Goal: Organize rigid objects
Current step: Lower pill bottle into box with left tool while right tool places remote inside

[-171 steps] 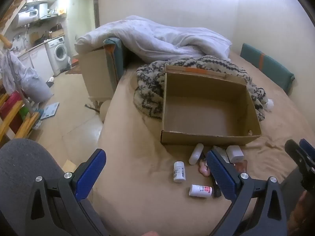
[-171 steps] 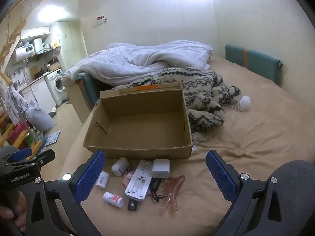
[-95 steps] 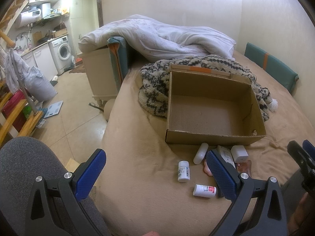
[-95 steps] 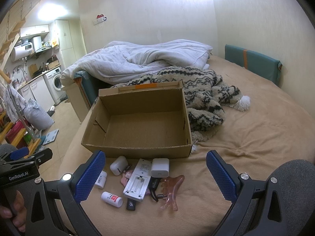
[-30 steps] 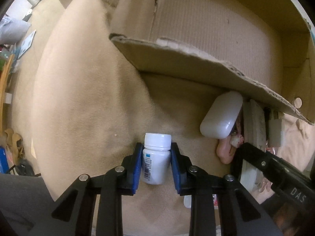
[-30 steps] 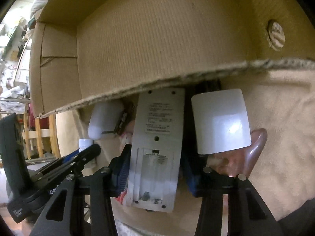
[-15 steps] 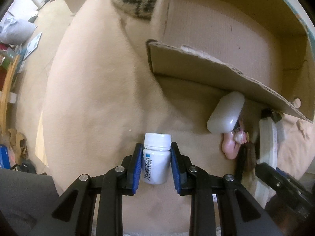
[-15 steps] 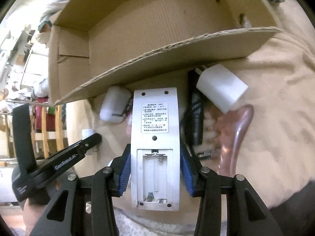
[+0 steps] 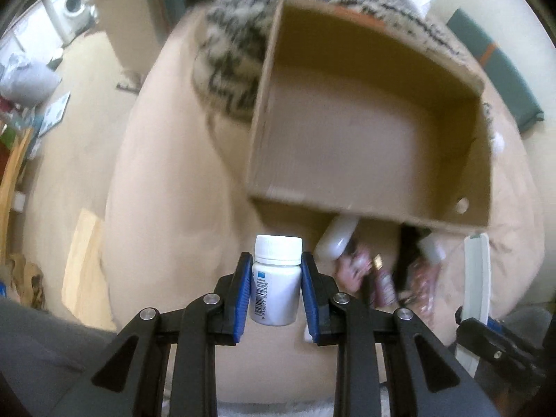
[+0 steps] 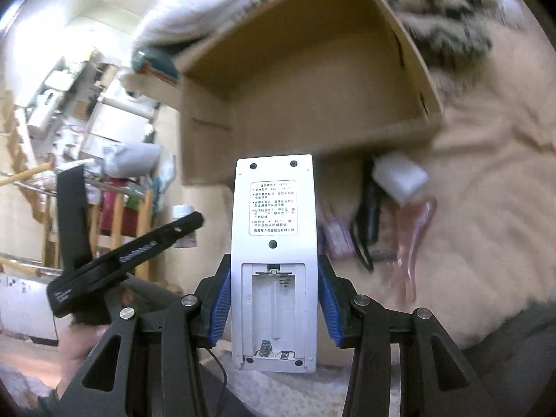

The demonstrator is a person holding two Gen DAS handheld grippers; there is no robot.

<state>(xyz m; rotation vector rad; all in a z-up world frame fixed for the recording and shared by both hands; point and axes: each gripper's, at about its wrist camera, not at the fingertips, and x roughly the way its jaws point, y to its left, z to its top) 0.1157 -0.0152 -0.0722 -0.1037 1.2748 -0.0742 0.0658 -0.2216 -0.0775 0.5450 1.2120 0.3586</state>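
Beige bedding [image 9: 166, 180] covers the bed where we work, and behind it a kitchen corner with a washing machine [image 9: 74, 1] shows through the blur.

Our left gripper [image 9: 276, 290] is clamped on a small white pill bottle [image 9: 277, 278], held upright by its body. Our right gripper [image 10: 274, 307] is clamped on a white remote control [image 10: 274, 250], turned with its back to us; the battery cover is missing and the compartment is empty. Both things hang above the bedding, just in front of the cardboard box [image 9: 368, 139].

We judge the task is only at its start. As far as we see, the box has nothing inside, apart from a round mark on one inner wall. These two objects are picked up but not yet placed. At the front wall of the box the pile waits: a rounded white case [image 9: 337, 239], a white charger block [image 10: 399, 177], a pink translucent piece [image 10: 415, 232], a black item [image 10: 370, 215] and a pink packet [image 10: 337, 236].

Much is hard to read. Both views are blurred, so we cannot tell what the black item is, and the label of the bottle is not legible. The near wall of the box hides part of the pile. In the left view the remote appears only as a white edge at the right side.
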